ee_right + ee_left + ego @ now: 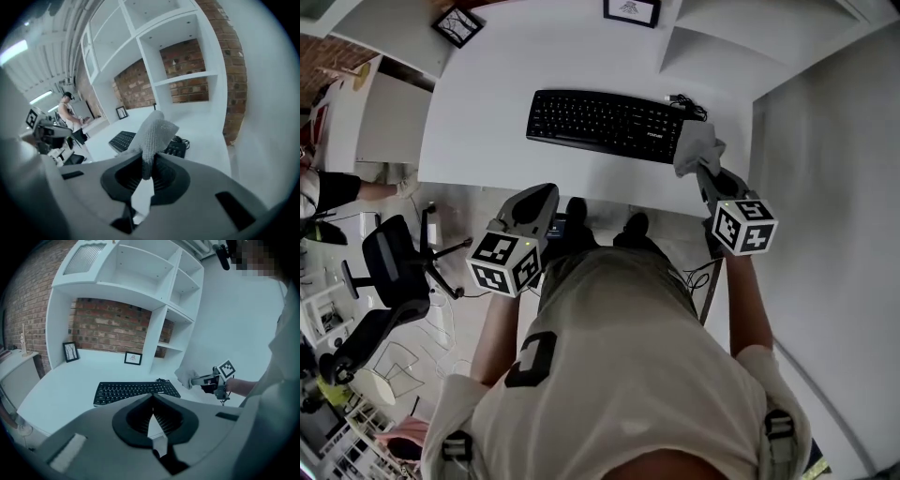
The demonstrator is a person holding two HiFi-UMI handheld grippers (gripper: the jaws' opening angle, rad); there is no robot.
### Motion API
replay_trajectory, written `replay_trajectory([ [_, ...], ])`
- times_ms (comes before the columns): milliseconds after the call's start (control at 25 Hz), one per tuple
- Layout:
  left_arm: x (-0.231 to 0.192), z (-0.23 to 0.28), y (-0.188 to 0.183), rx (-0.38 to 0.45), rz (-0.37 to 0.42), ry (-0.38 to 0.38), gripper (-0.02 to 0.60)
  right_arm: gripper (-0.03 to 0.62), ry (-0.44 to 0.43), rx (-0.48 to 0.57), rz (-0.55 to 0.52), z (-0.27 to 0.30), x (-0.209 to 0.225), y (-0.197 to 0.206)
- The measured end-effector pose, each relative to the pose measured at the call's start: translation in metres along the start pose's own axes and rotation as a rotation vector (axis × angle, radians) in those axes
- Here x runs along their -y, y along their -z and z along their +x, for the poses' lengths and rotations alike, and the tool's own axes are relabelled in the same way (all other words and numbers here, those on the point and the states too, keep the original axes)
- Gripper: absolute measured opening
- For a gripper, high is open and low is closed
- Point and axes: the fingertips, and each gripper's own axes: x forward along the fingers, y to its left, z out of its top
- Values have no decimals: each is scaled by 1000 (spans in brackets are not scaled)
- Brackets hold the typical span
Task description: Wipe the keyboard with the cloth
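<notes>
Nearest the camera, the left gripper point(544, 194) hangs off the front edge of the white counter point(487, 122), over the floor. Its own view shows its jaws pressed together with nothing between them.

The right gripper point(705, 172) reaches over the counter's front edge on the person's right. Its jaws are clamped on a grey mesh cloth point(154, 130), and a bunched fold stands up out of them. In the head view the cloth point(697, 147) sits at the right end of the black keyboard point(605, 124). The left gripper view shows it just beside that end. Whether it touches the keys cannot be told.

The keyboard lies flat across the middle of the counter, its long side roughly parallel to the front edge. A coiled black cable point(685, 104) lies at its far right corner.

To the left on the floor, an office chair point(392, 267) stands off the counter.

Farther back on the counter, two small framed pictures stand near the wall, one at the left point(457, 25) and one towards the middle point(632, 9).

Behind them, white shelving point(154, 282) rises against a brick wall point(112, 326).

In the right gripper view, a person point(70, 115) stands far off in the room.
</notes>
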Motion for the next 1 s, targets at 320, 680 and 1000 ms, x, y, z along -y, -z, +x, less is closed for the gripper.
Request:
replay_trajectory([
  [320,22,-15,8,16,15,67,5,20,-200,18,26,-42,-100,20],
  [680,-7,-85,66,26,-16,134,5,20,-188,-68,78,-73,-196,85],
  [1000,-17,-166,143,-10,-35,223,3,20,-152,-51,228,-100,-283,143],
])
